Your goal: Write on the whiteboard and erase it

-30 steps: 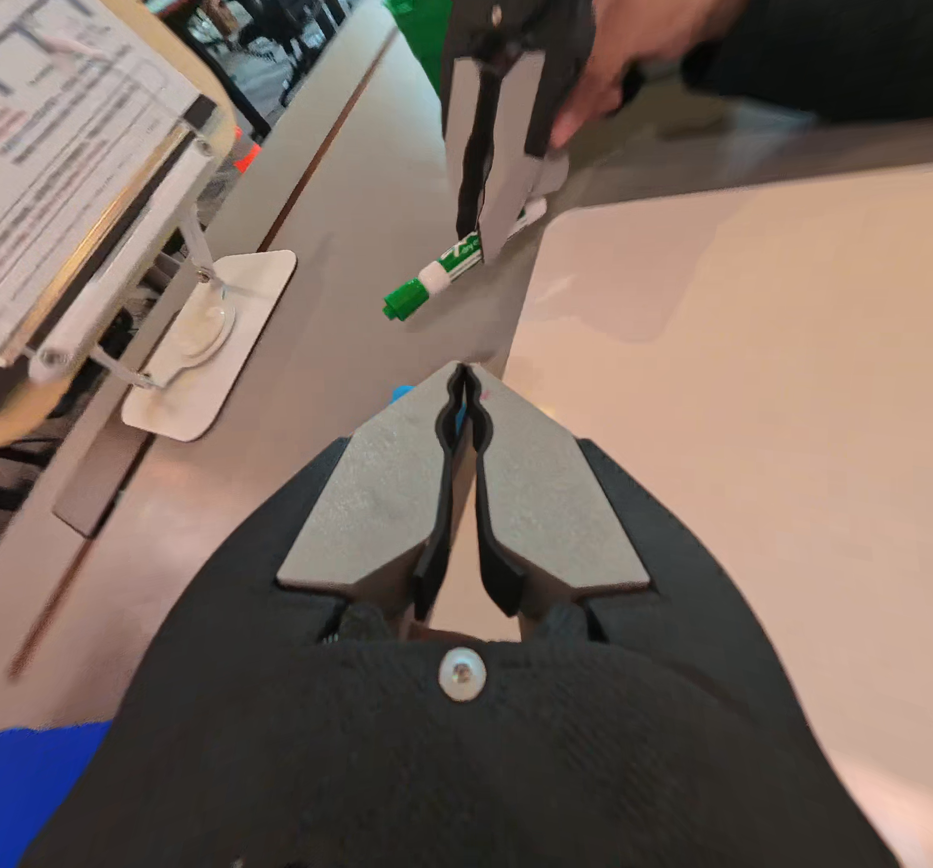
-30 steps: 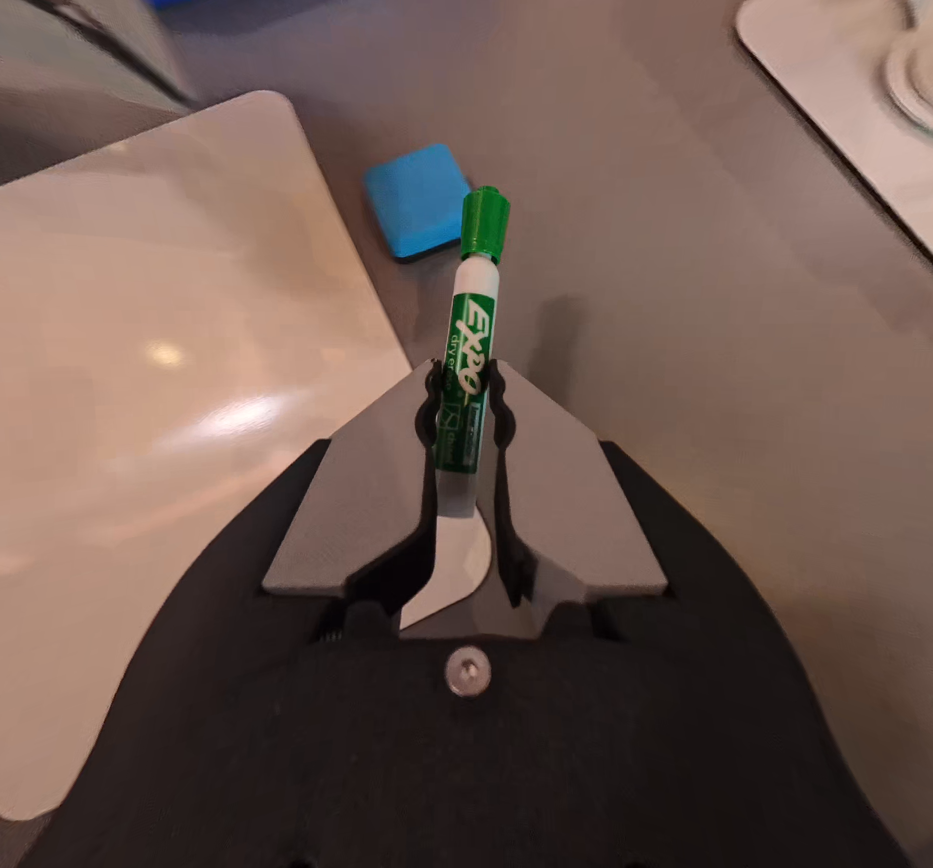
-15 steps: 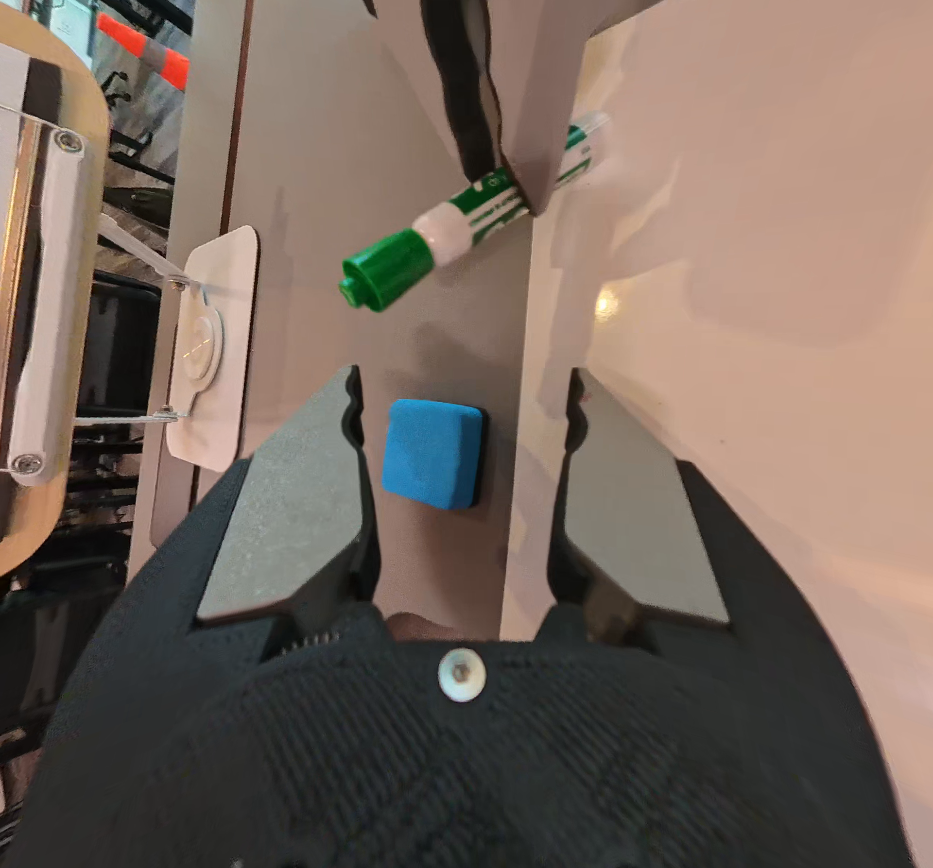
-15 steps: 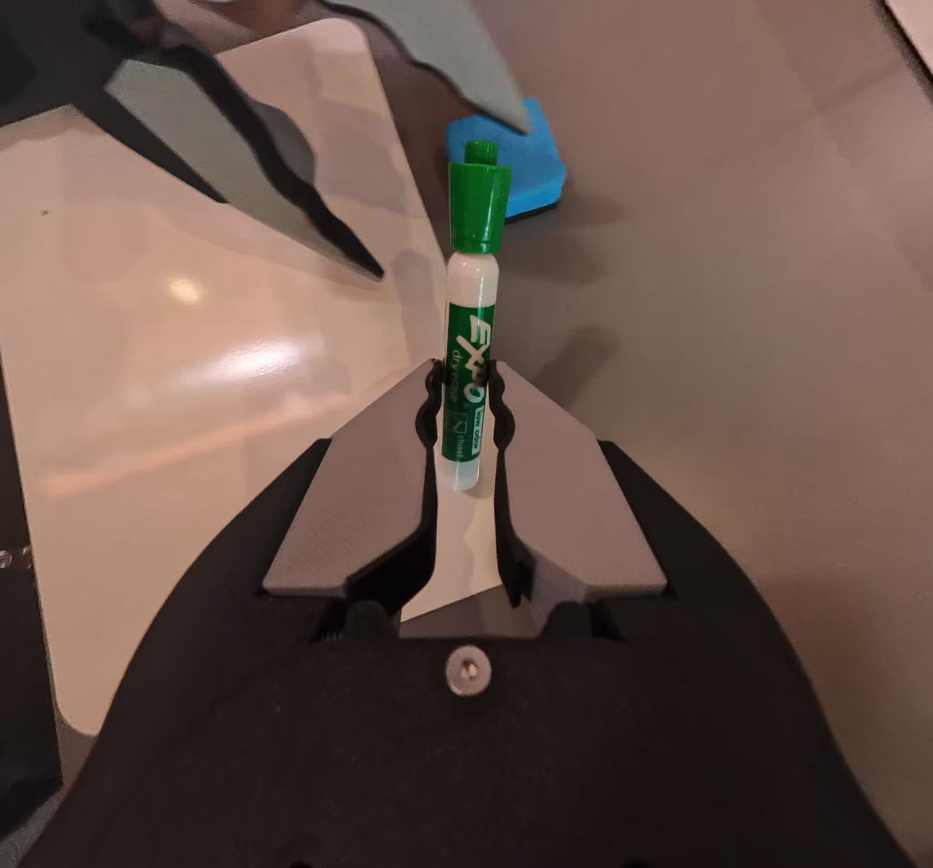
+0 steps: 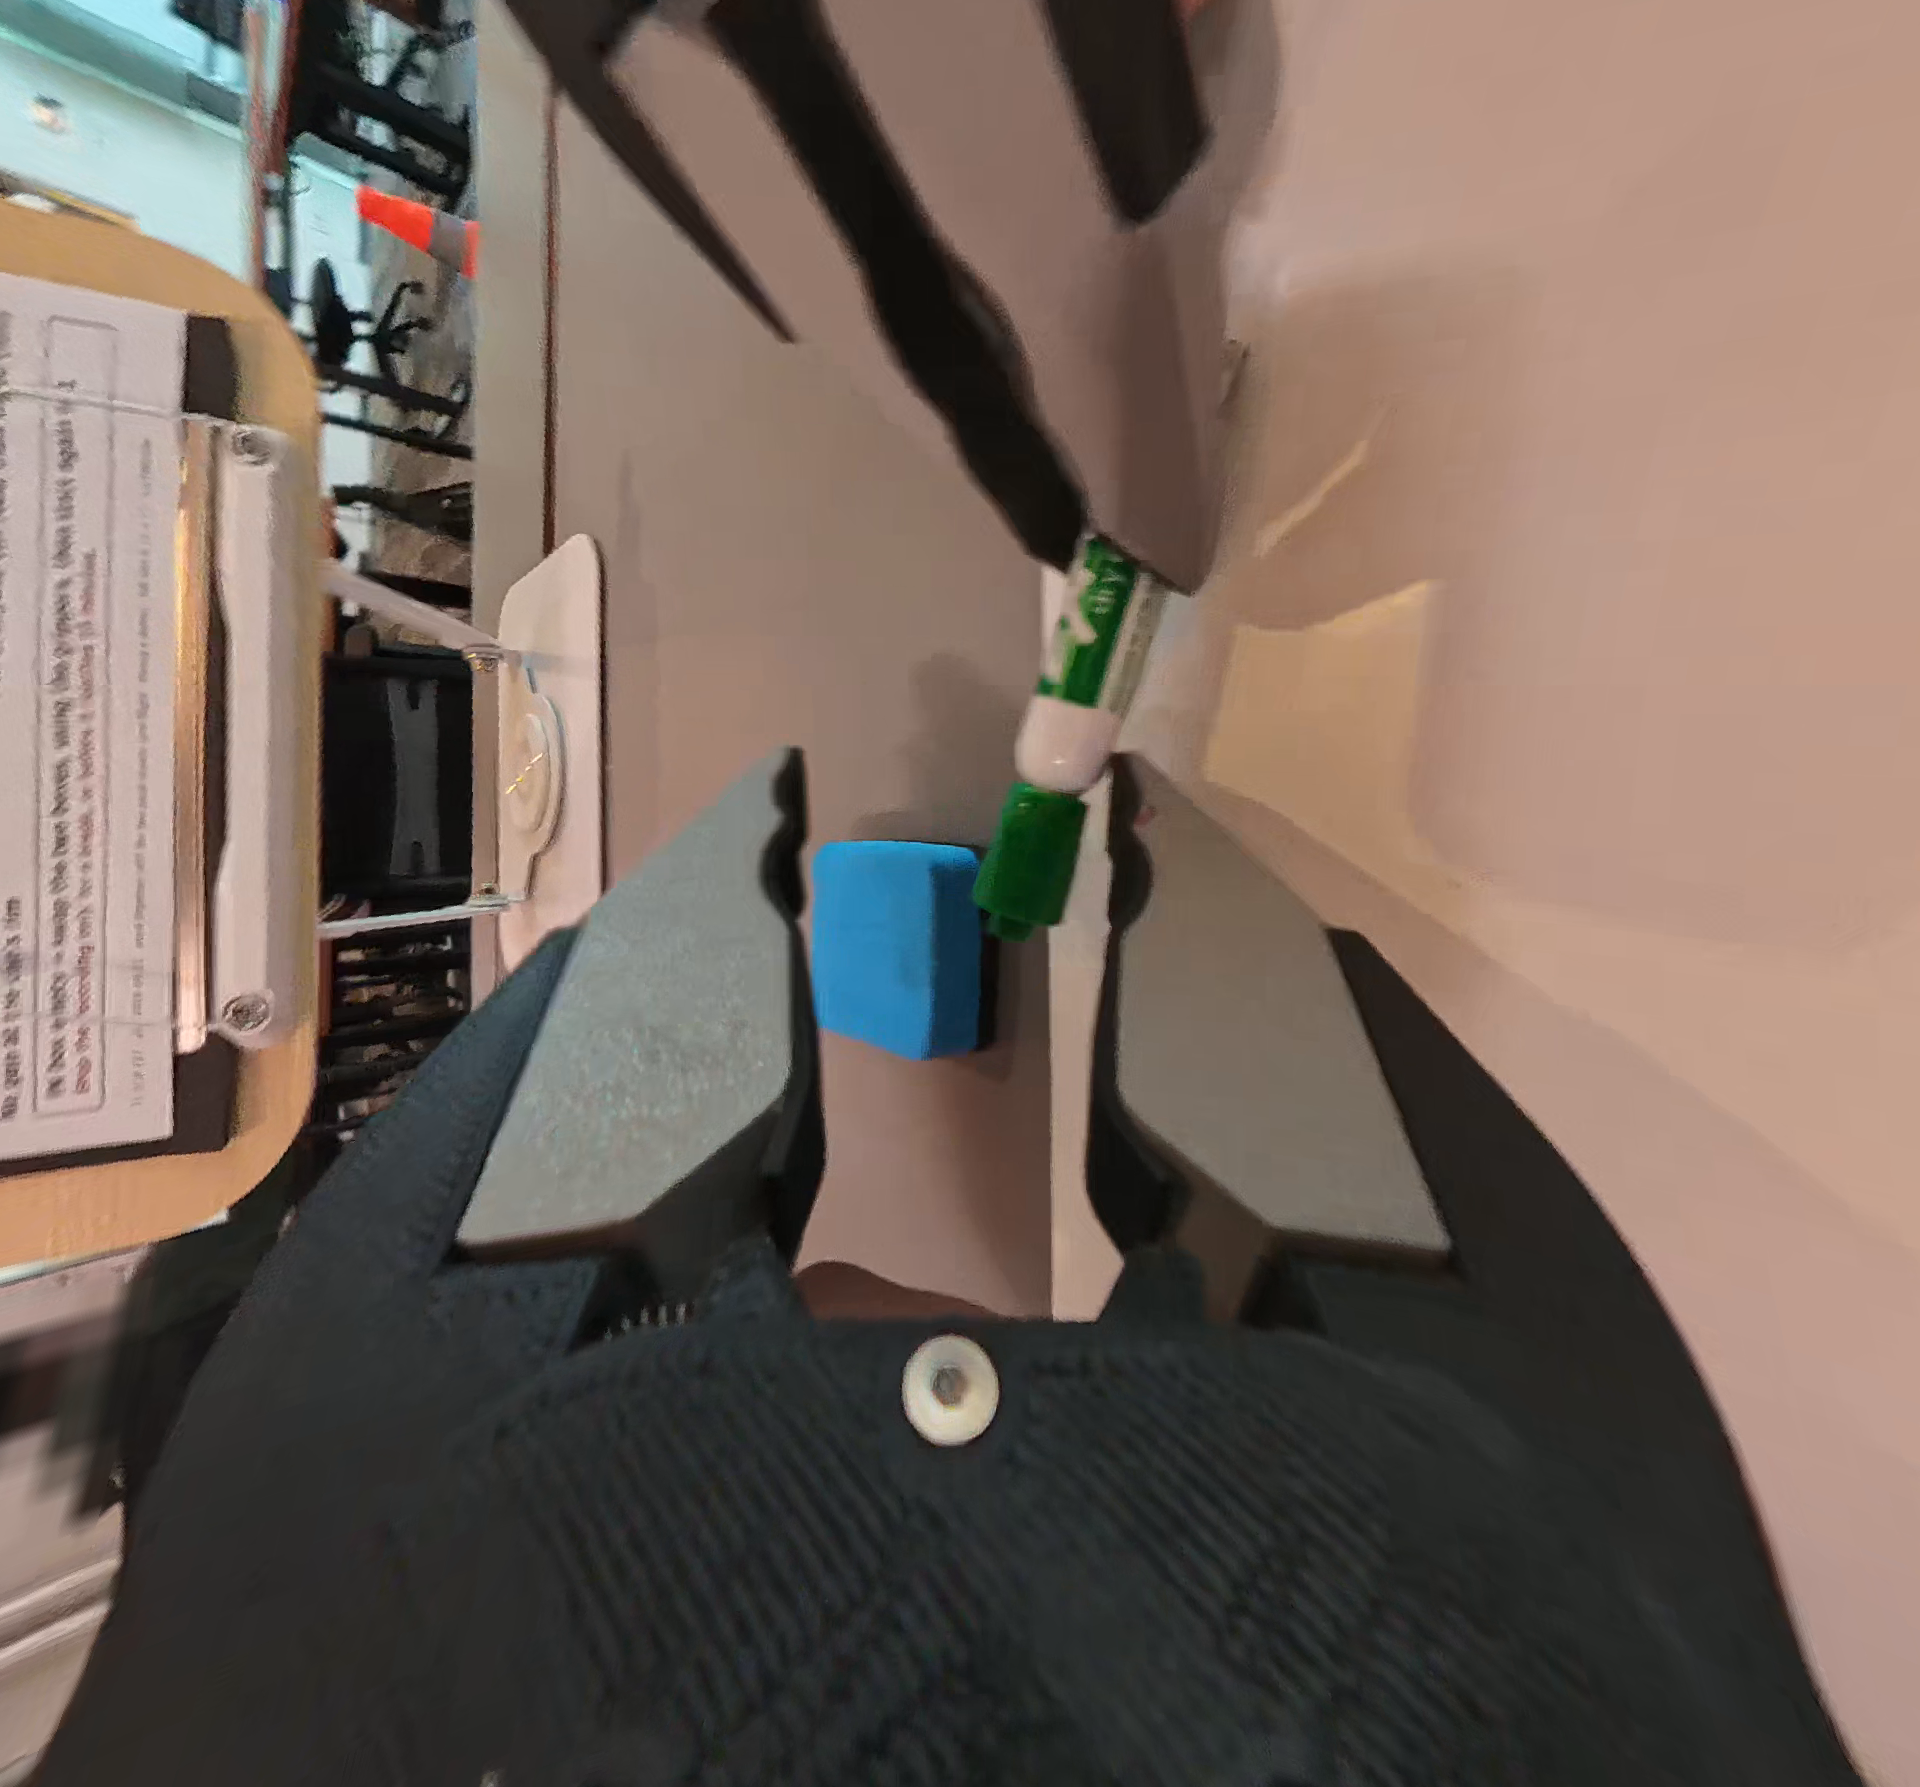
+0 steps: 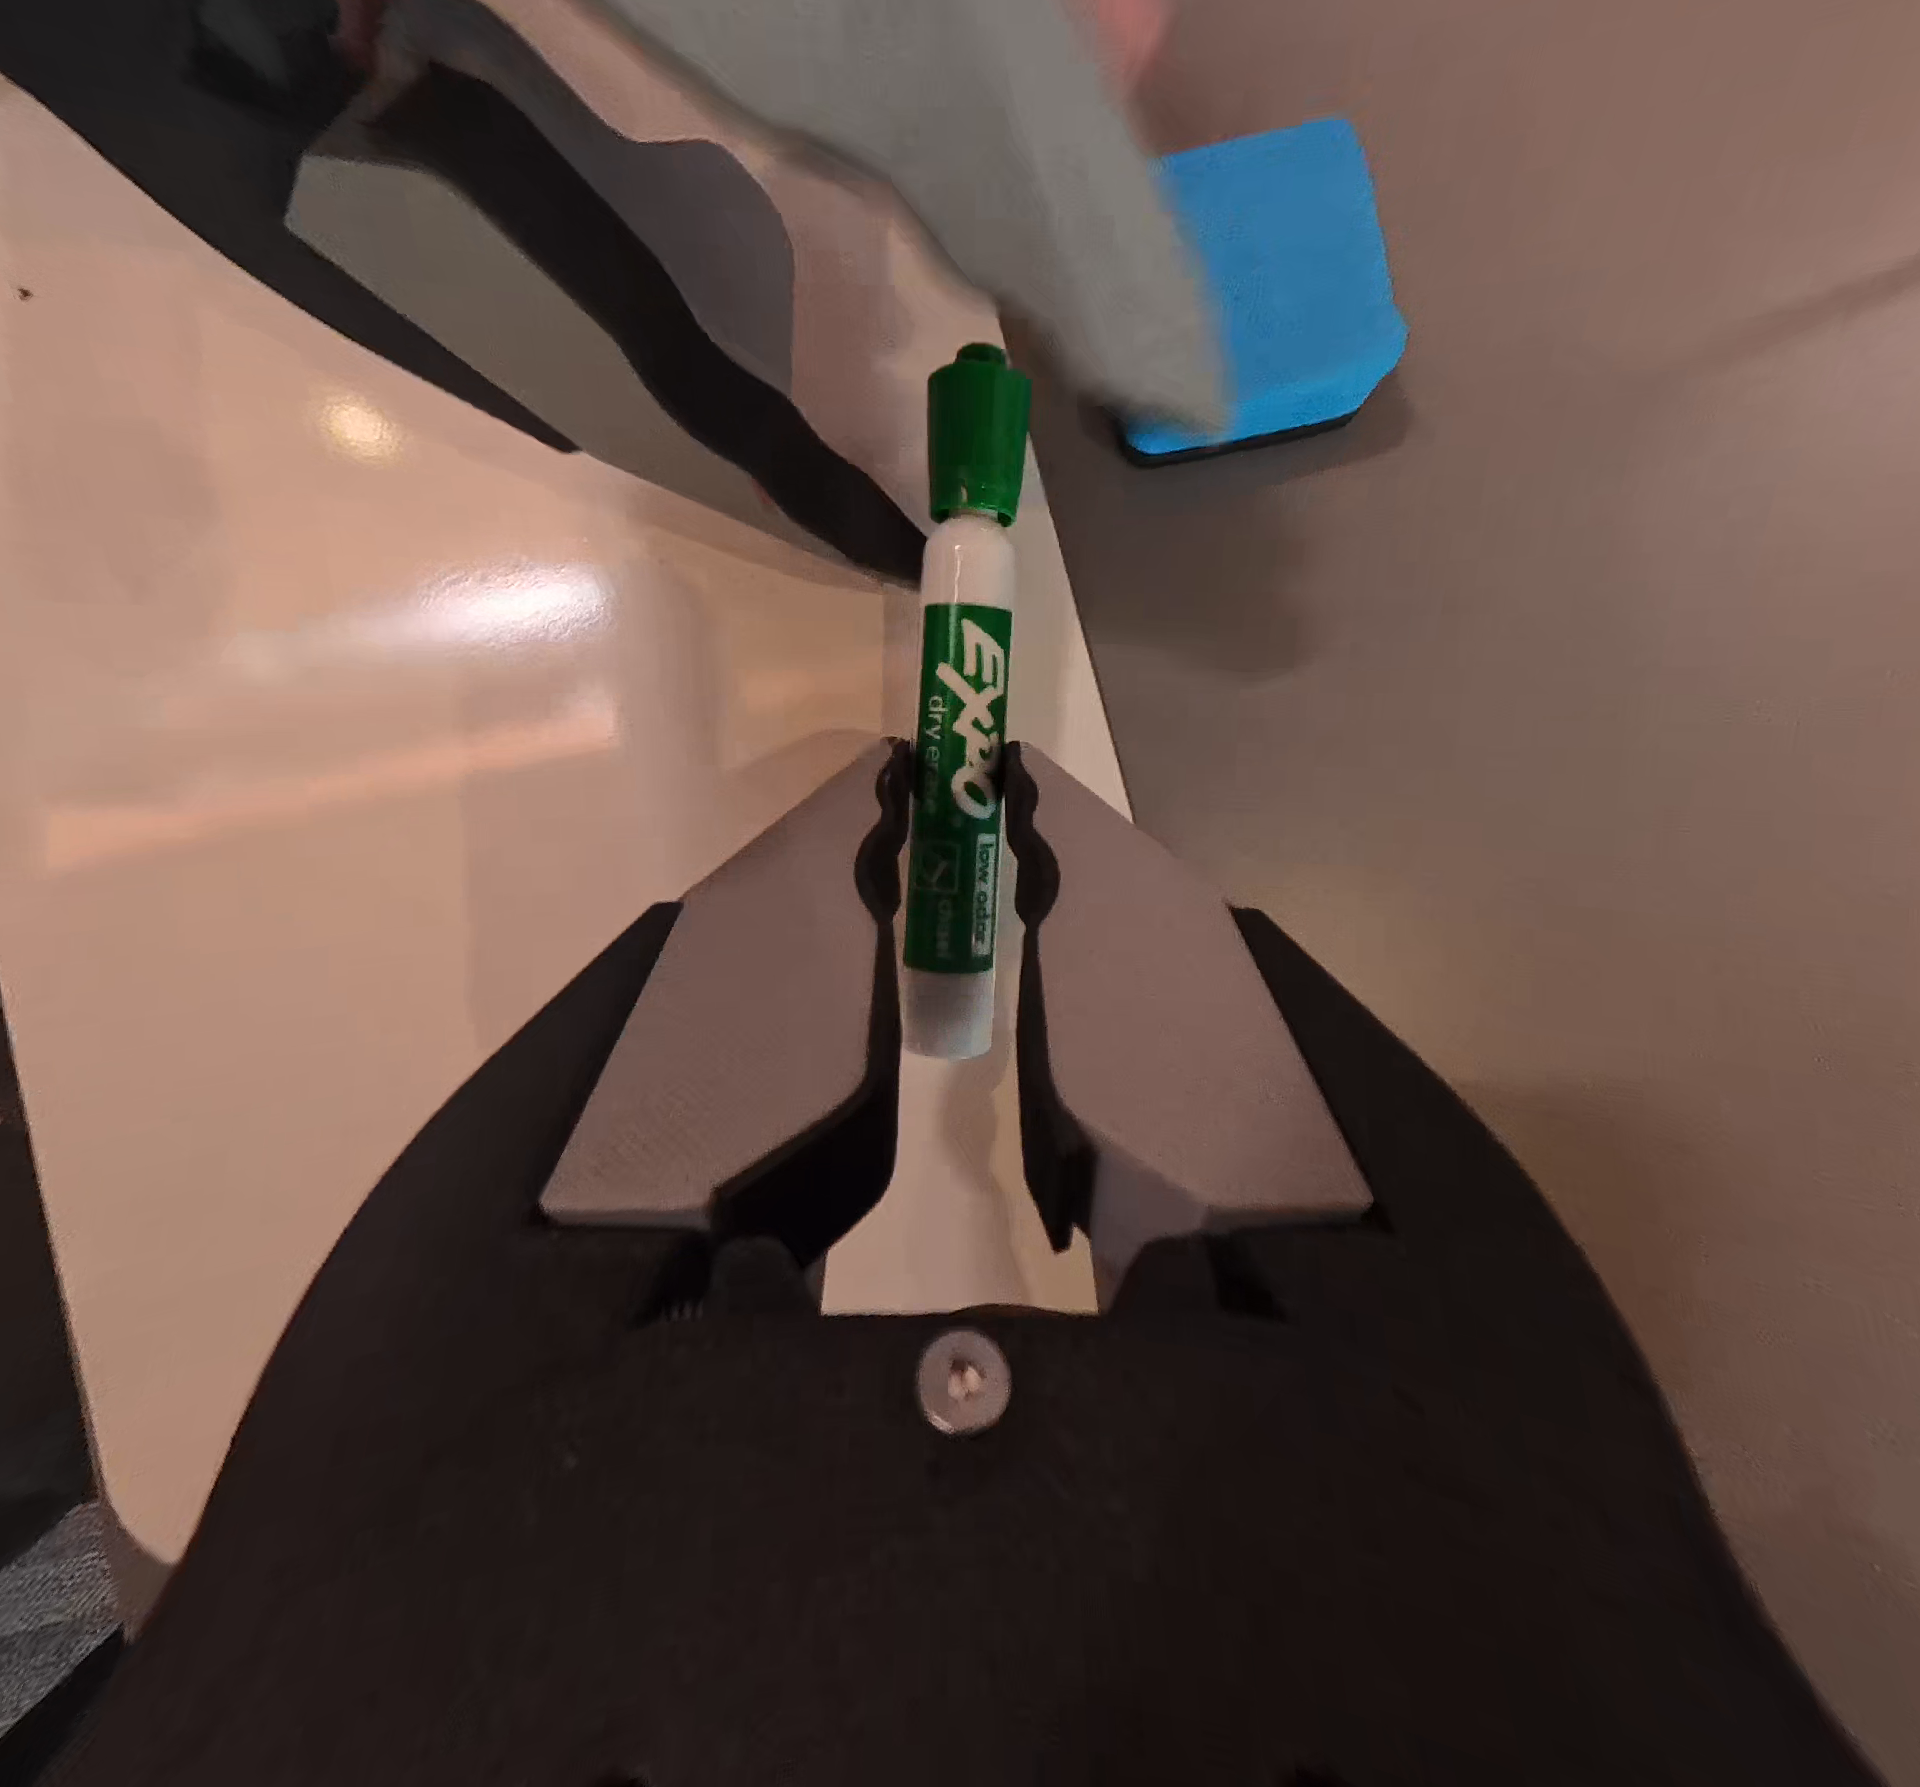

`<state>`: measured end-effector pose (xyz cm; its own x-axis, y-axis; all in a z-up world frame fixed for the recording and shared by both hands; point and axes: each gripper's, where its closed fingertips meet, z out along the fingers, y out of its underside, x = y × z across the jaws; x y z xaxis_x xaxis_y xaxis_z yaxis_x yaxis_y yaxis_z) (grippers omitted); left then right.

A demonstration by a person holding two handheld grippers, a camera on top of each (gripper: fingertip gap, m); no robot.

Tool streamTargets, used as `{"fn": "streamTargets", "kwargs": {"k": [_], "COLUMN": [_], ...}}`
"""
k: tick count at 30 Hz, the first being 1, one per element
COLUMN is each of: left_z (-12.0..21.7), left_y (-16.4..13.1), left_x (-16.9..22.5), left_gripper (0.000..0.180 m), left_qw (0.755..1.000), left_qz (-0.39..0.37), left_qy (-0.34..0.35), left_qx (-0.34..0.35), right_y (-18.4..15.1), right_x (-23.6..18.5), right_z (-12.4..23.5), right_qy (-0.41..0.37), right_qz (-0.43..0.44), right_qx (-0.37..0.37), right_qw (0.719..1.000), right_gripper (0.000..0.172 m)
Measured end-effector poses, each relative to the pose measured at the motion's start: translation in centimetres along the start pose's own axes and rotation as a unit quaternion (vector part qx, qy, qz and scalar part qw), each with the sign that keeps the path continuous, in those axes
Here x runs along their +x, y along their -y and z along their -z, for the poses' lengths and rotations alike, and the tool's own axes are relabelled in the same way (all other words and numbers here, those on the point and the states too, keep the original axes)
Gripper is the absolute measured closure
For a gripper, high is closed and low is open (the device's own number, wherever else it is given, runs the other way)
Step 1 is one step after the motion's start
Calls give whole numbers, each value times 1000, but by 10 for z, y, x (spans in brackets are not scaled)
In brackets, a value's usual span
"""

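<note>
My right gripper is shut on the barrel of a green and white marker, held above the edge of the whiteboard. Its green cap is on and points away from me. In the left wrist view my left gripper is open, and the cap stands between its fingertips, close to the right one, with a gap on the left side. The blue eraser lies on the table below, also between those fingers. The right gripper reaches in from above with the marker.
The whiteboard lies flat on the grey table. A clipboard with a printed sheet stands on a white base at the left. The eraser sits just off the board's corner. The left gripper's blurred fingers fill the top of the right wrist view. Some 5 centimeters of space lies between my two pairs of fingers. The left tips stand about 6 centimeters off the eraser. Look for it in the left wrist view too.
My left gripper went from shut to wide open, then narrowed a little. It turned over the eraser, and the marker's cap has come in between its fingers. My right gripper kept its hold on the marker.
</note>
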<state>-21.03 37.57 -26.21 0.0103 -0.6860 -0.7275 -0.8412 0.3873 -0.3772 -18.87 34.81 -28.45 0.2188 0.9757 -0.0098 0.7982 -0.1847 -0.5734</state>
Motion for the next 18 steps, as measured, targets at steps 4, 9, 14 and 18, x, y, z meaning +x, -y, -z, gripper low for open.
{"fn": "streamTargets", "kwargs": {"k": [4,9,14,18], "left_z": [-6,-5,-5,-1], "left_y": [-9,-15,-15,-11], "left_x": [16,11,12,-5], "left_gripper": [160,166,168,168], "left_qw": [999,999,999,995], "left_qz": [-37,-31,14,96], "left_qy": [-25,-17,-36,-27], "left_qx": [-29,-40,-28,22], "right_y": [7,13,23,48], "right_x": [-4,-7,-2,17], "right_z": [5,15,23,50], "right_qy": [15,31,27,-22], "right_qz": [-6,-13,-23,-32], "right_qx": [22,51,90,189], "right_qw": [1000,998,995,981], "right_gripper": [156,157,156,149]}}
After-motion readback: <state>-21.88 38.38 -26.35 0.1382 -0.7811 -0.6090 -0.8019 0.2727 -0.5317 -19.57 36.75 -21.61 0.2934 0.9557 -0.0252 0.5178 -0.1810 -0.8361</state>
